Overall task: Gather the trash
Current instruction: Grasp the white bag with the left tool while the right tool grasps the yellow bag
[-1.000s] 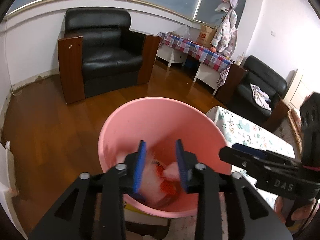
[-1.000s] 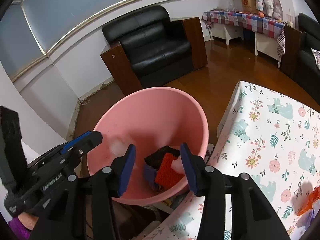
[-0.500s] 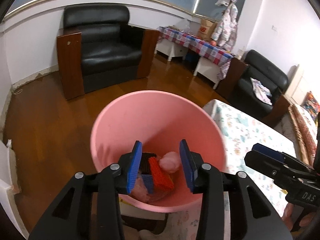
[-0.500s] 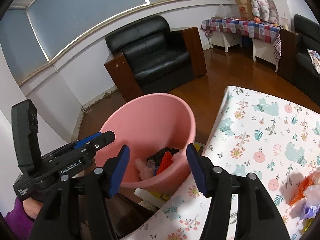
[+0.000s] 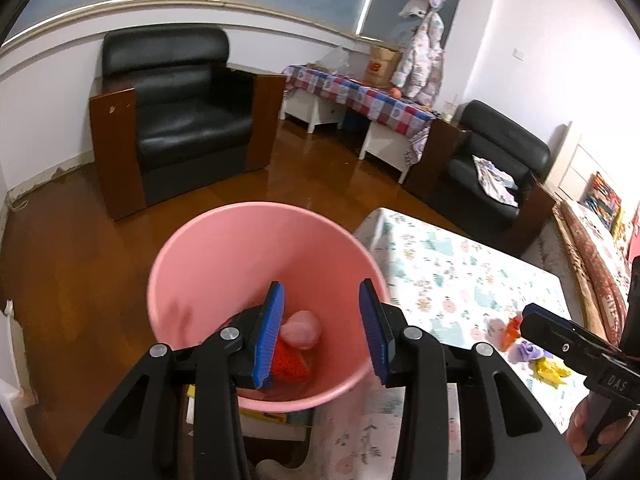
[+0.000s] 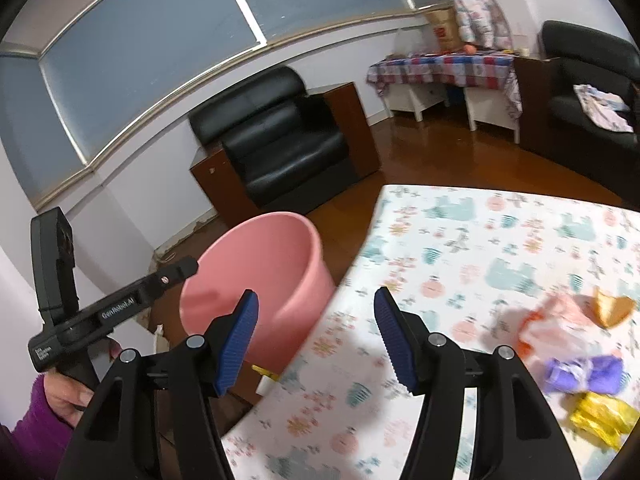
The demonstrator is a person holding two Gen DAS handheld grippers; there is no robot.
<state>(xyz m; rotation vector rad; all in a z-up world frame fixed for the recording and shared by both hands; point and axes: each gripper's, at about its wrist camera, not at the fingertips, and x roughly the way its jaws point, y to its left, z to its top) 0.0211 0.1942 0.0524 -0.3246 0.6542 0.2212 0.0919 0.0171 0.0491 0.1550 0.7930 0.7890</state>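
Observation:
A pink bucket stands beside the table and holds trash: a pale pink crumpled ball and a red piece. My left gripper is open and empty, above the bucket's near rim. My right gripper is open and empty, over the table's left edge next to the bucket. More trash lies on the table to the right: an orange-and-pink wrapper, a purple wrapper and a yellow wrapper.
The table has a floral cloth. A black armchair stands on the wooden floor behind the bucket. A second black armchair and a bench with a checked cloth stand at the back right.
Both grippers have pulled back from the bucket and opened wider. The right gripper has swung right, towards the table, and the table trash has come into view.

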